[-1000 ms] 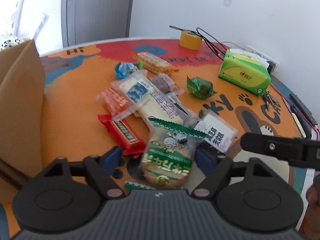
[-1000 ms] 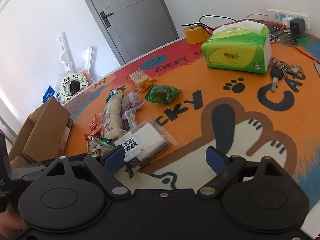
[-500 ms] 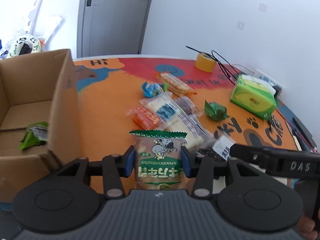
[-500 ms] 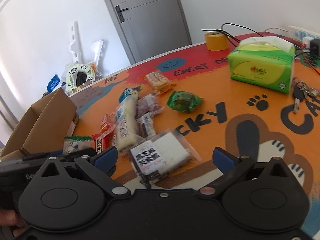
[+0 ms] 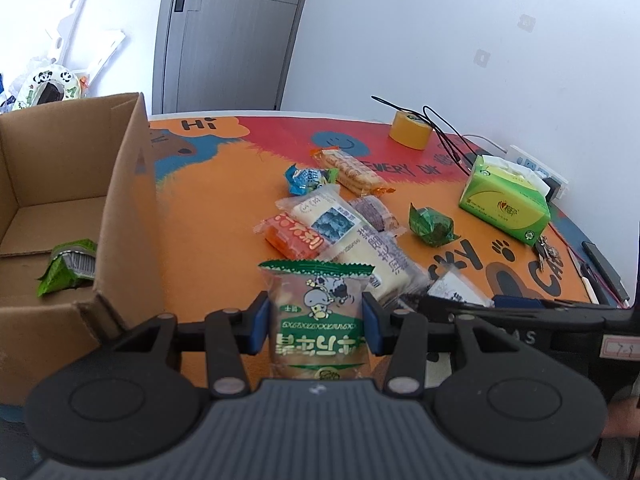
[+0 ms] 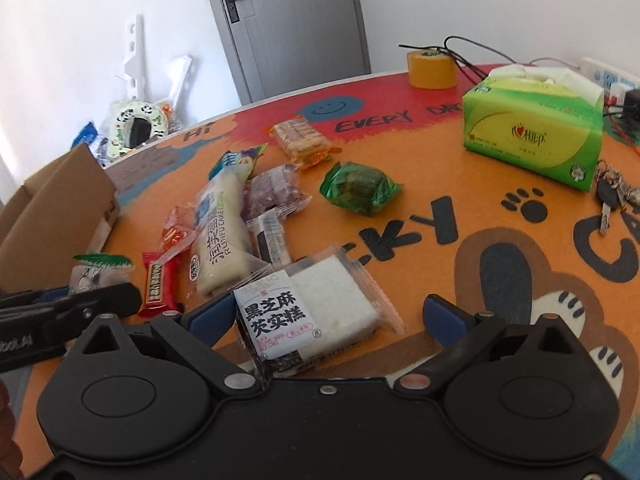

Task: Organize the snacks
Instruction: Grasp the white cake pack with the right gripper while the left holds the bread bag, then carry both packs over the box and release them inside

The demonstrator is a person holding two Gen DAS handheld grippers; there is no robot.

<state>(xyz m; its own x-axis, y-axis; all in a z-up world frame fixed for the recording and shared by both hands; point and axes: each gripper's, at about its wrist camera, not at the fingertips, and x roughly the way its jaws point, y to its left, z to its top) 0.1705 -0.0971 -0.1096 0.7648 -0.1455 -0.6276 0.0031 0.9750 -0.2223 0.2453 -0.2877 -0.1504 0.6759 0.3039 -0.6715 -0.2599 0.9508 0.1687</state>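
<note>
At the far left an open brown cardboard box (image 5: 60, 184) holds one crumpled green wrapper (image 5: 66, 266). Beside it, the left claw (image 5: 316, 322) pinches a clear green-topped snack packet with a cartoon cow (image 5: 318, 312) between its blue pads, lifted off the orange cartoon-printed table (image 5: 208, 216), which reads "Hi", "EVERY" and "CKY". On the long white bun packet (image 6: 224, 236) I read "RUNFU CAKE". Further right, the right claw (image 6: 328, 316) stands wide, its jaws narrowing slightly around a clear packet of white cake with black Chinese lettering (image 6: 316, 312), which lies flat between them, nearer the left pad. A green tissue box (image 6: 532, 132) sits far right.
</note>
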